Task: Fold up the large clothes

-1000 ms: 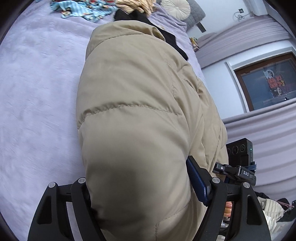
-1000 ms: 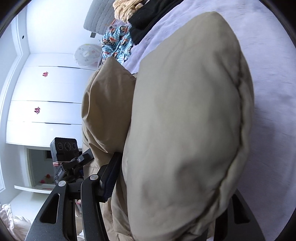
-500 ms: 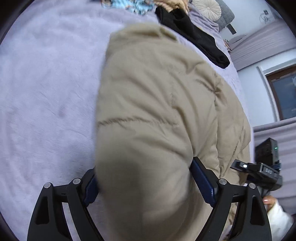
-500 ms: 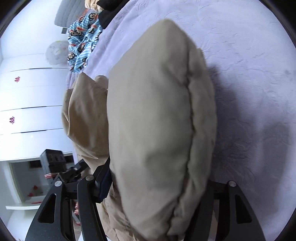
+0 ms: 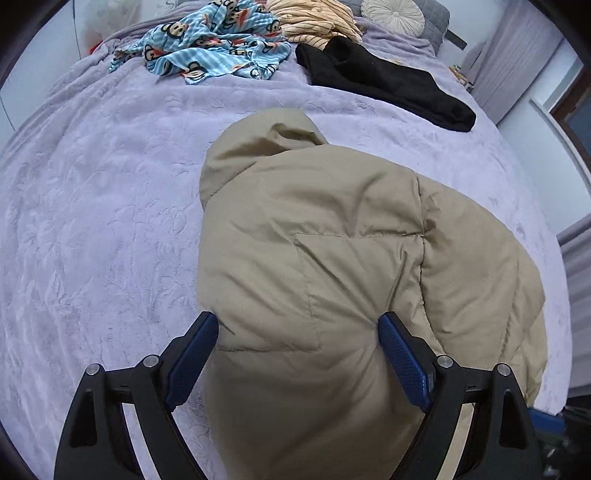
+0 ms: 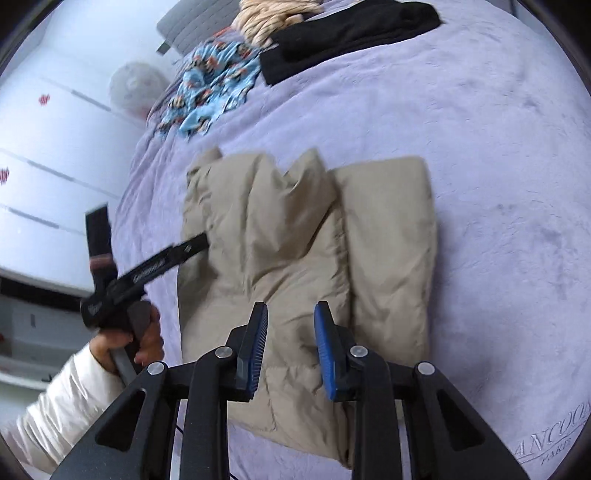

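Puffy beige padded jacket (image 5: 332,266) lies folded on the lilac blanket (image 5: 92,221), bulging between the left gripper (image 5: 299,354)'s spread pads. Right gripper (image 6: 290,350), empty above it, is closing. Soft, springy, slippery; pinch a quilted seam edge.

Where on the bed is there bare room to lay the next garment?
Bare blanket left of the jacket, and a strip between the jacket and the black garment. Crowded at the head: monkey-print cloth, striped top.

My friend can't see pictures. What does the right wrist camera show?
A puffy tan jacket lies folded on a purple bed. The right gripper hovers above it, jaws closing on nothing, with other clothes piled farther back.
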Demonstrator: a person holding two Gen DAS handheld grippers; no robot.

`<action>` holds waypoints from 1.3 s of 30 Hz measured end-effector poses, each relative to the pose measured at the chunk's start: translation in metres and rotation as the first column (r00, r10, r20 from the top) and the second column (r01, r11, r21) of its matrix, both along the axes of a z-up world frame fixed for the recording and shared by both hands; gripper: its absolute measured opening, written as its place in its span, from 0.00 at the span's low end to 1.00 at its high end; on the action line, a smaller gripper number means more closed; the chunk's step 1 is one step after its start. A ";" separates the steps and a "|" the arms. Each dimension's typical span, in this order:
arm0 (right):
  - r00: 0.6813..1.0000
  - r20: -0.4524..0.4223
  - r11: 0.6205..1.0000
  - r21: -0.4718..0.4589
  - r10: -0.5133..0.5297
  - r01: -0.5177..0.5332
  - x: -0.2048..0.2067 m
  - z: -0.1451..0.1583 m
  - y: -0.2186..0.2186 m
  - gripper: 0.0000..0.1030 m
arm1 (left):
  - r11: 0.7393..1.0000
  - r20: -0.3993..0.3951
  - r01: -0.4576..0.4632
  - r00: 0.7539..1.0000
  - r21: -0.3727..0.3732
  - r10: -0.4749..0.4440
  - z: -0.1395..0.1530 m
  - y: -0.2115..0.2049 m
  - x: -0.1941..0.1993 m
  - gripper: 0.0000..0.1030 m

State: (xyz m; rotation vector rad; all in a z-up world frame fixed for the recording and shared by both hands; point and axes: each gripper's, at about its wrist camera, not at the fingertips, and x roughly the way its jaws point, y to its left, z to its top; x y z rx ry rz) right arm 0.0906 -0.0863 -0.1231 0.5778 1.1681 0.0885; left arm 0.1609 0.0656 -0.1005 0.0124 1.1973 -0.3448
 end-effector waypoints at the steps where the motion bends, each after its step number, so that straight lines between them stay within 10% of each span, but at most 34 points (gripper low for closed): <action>1: 0.999 -0.021 0.999 -0.039 0.032 -0.033 -0.003 -0.008 0.009 0.28 | 1.000 -0.003 0.001 1.000 0.009 -0.001 -0.001 -0.007 -0.002 0.88; 9: 0.991 -0.128 0.987 -0.156 0.027 -0.047 -0.031 -0.070 0.002 0.12 | 0.995 0.003 0.042 0.999 0.087 -0.042 0.004 -0.028 -0.012 0.90; 39: 0.977 -0.195 0.995 -0.061 -0.090 0.079 -0.068 -0.055 -0.010 0.17 | 0.989 -0.010 -0.041 0.999 0.141 0.043 0.051 0.035 -0.079 0.99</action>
